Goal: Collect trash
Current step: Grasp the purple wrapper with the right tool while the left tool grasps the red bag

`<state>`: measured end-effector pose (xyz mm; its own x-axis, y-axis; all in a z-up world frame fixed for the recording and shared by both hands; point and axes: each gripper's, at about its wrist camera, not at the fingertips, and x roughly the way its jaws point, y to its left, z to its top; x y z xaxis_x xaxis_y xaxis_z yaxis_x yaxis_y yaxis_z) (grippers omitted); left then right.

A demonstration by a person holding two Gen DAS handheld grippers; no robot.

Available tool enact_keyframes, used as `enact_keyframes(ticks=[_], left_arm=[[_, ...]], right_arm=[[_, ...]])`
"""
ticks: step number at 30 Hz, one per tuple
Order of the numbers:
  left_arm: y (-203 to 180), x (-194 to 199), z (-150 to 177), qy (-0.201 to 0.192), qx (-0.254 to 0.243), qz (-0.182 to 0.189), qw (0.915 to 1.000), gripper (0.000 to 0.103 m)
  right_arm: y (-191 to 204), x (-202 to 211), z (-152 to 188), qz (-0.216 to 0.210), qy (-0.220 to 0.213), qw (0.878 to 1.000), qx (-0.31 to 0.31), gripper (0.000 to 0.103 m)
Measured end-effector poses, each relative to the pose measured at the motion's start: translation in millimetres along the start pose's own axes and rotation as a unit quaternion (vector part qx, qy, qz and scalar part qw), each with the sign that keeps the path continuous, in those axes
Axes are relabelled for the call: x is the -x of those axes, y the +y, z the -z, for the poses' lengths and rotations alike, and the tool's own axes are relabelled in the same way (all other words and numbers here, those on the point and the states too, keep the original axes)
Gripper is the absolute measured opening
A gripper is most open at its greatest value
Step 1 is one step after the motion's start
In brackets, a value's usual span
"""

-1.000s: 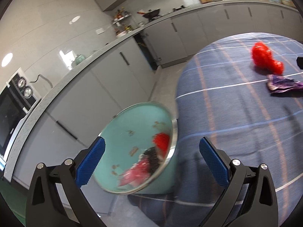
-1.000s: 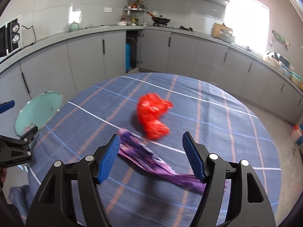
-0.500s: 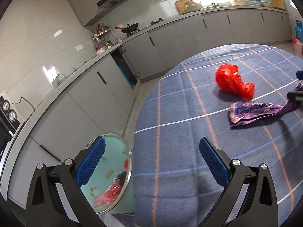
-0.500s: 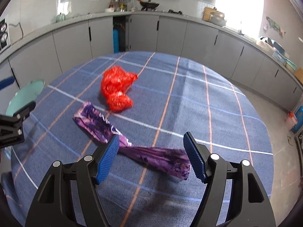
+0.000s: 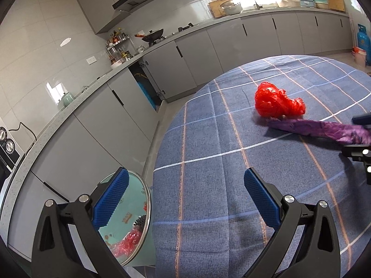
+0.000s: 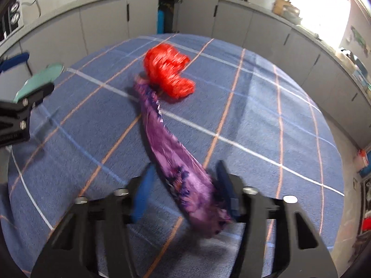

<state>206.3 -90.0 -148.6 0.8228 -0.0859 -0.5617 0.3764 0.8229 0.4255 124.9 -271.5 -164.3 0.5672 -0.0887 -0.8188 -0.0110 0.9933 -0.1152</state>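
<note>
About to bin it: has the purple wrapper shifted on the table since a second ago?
Yes. The purple wrapper has swung lengthwise, its far end now beside the red bag.

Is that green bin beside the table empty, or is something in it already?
Not empty: the round mint-green bin holds crumpled red plastic and something dark.

Your tablecloth is blue, checked with white and orange lines. On it you have a bright red plastic bag and a purple mottled wrapper. Your bin is mint green; your gripper pads are blue.
</note>
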Motion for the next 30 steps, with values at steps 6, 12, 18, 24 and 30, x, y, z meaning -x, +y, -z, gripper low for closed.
enact_keyframes(ticks=[6,12,18,24,30], left_arm=[[3,6,-4,-0.004,0.001,0.002,1.0,0.098],[6,20,-19,-0.025,0.005,0.004,0.9997,0.098],[-5,20,-41,-0.035,0.007,0.022,0.9991,0.098],[-36,-1,-69,-0.035,0.014,0.061,0.9974,0.098],[-74,-37,-95,-0.018,0.013,0.092,0.9955,0.098]], right_arm=[[18,12,3,-0.026,-0.003,0.999,0.035,0.02],[24,52,3,-0.041,-0.061,0.997,0.04,0.019],[-9,69,-5,0.002,-0.103,0.994,-0.026,0.019],[-52,45,-12,0.081,-0.098,0.988,-0.09,0.019],[-77,20,-22,0.114,-0.088,0.982,-0.122,0.019]])
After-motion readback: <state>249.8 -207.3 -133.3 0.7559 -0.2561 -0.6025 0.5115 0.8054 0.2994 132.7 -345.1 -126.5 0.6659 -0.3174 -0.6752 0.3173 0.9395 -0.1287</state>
